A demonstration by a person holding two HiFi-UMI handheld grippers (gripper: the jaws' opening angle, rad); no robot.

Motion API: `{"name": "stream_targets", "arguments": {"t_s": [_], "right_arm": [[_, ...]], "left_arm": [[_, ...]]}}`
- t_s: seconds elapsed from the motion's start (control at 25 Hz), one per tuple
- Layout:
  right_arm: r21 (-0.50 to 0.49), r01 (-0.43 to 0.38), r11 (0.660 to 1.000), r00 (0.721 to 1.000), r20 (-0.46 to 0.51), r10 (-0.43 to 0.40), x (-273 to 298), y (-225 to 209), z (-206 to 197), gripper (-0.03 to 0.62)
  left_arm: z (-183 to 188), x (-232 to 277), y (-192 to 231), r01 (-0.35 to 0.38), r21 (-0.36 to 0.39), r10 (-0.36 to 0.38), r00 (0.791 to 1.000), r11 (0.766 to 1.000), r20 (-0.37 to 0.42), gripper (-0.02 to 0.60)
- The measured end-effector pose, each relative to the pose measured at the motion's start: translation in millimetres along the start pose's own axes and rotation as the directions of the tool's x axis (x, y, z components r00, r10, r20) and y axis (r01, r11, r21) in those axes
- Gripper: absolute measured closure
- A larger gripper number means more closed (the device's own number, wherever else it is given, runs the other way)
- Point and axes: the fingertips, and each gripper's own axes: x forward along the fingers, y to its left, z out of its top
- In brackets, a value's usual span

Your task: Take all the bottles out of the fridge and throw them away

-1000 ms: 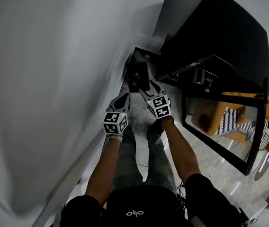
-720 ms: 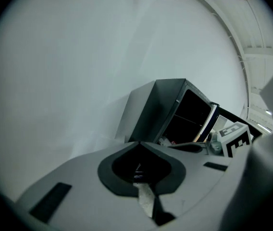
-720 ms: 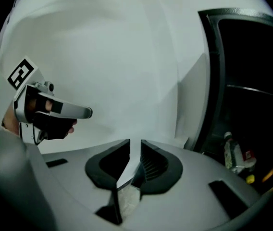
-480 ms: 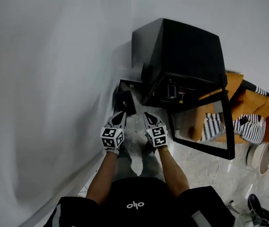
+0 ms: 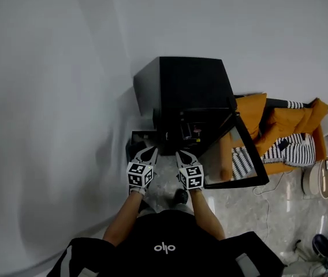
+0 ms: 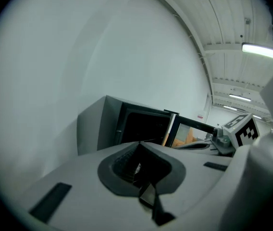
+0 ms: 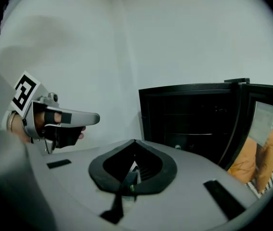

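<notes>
Both jaw pairs are pressed together and hold nothing: left gripper (image 6: pixel 139 144) and right gripper (image 7: pixel 134 141), side by side and apart, each bearing a cube of black-and-white square markers; on the person's black top (image 5: pixel 165 235) is a white logo, roughly "ollo"; at 12 o'clock the black fridge (image 5: pixel 187 85) stands against the wall (image 5: pixel 48 97), its glass door (image 5: pixel 236 154) swung open toward 2 o'clock; small items on its shelf (image 5: pixel 194 133) are too small to call bottles; a dark bin (image 5: pixel 141 139) sits at 11 o'clock; orange seat (image 5: pixel 279 126) at 3 o'clock.
</notes>
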Motion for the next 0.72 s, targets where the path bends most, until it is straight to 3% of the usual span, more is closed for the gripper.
{"name": "stream_targets", "arguments": {"t_s": [0.2,0.72], "right_arm": [[0.022,0.059,0.998,0.998,0.023,-0.060,-11,-29,10,0.585],[0.050,0.169,0.984,0.985,0.038,-0.171,-42,-79,8,0.585]], "left_arm": [[15,18,-19,0.049,0.039,-0.049,0.999,0.998,0.004,0.581],[14,55,-53,0.148,0.076,-0.145,0.989,0.986,-0.043,0.580]]}}
